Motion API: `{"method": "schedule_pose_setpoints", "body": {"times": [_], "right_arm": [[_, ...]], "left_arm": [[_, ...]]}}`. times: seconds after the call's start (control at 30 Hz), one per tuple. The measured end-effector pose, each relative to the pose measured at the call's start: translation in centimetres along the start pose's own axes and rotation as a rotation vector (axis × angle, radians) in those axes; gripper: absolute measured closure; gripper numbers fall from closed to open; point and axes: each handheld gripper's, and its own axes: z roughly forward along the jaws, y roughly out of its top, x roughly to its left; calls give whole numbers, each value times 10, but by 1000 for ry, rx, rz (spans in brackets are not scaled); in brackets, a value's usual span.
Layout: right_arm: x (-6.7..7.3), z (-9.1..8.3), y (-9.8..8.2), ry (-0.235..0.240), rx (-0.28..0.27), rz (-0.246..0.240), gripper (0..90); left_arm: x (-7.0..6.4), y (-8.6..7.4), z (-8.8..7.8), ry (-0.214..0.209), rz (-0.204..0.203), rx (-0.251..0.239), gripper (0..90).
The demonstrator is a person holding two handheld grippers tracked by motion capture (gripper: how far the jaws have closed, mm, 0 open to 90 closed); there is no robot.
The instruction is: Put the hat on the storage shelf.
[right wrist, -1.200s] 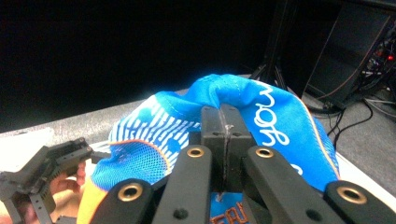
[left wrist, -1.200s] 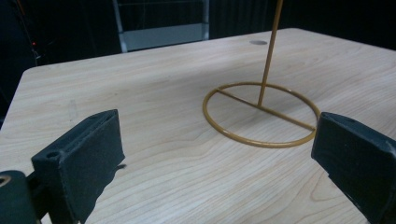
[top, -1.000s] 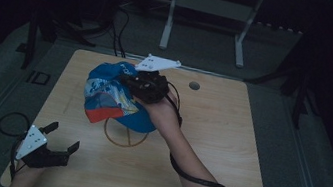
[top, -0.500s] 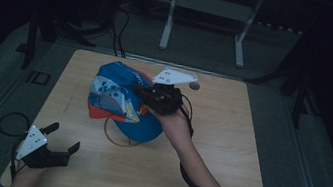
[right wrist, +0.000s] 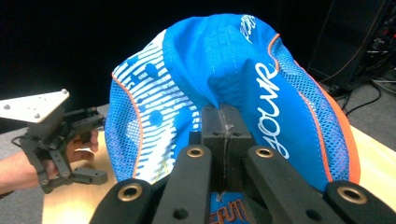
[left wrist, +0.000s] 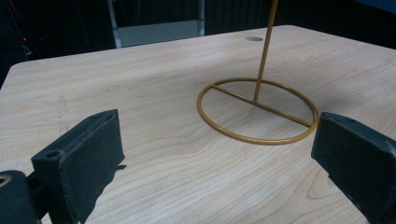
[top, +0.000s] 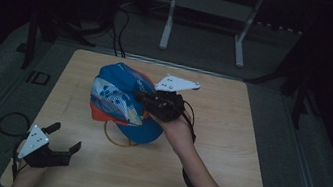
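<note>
Cap: blue, with white pattern and orange edge; it is held up above the middle of the table, over the stand.
Right gripper: jaws pressed together on a fold of the cap's cloth; in the right gripper view the black jaws meet with the cloth pinched between them.
Left gripper: jaws wide apart, nothing between them; it rests at the near left corner of the table, well apart from the cap.
Stand: thin gold ring lying flat on the table, with a cross bar and an upright rod; it is under the cap.
</note>
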Motion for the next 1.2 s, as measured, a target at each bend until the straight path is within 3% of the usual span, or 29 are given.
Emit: {"method": "schedule_pose_setpoints", "body": {"times": [0.07,0.37,0.77,0.93,0.97,1.2], "right_arm": [[0,1,0,-2,0,0,900],[-5,-4,-4,-32,-28,7,734],[-2,-6,-7,-39,-37,6,682],[-3,-10,-6,-37,-47,8,548],[-3,-15,-8,-28,-55,16,465],[-8,-26,-19,-31,-61,25,277]], "left_arm": [[0,0,1,-2,-1,4,25],[0,0,4,-4,-14,3,25],[3,-2,0,-7,-28,-15,25],[2,-2,1,-11,-27,-10,26],[1,-3,2,-13,-24,-11,25],[2,-4,3,-4,-18,-3,25]]}}
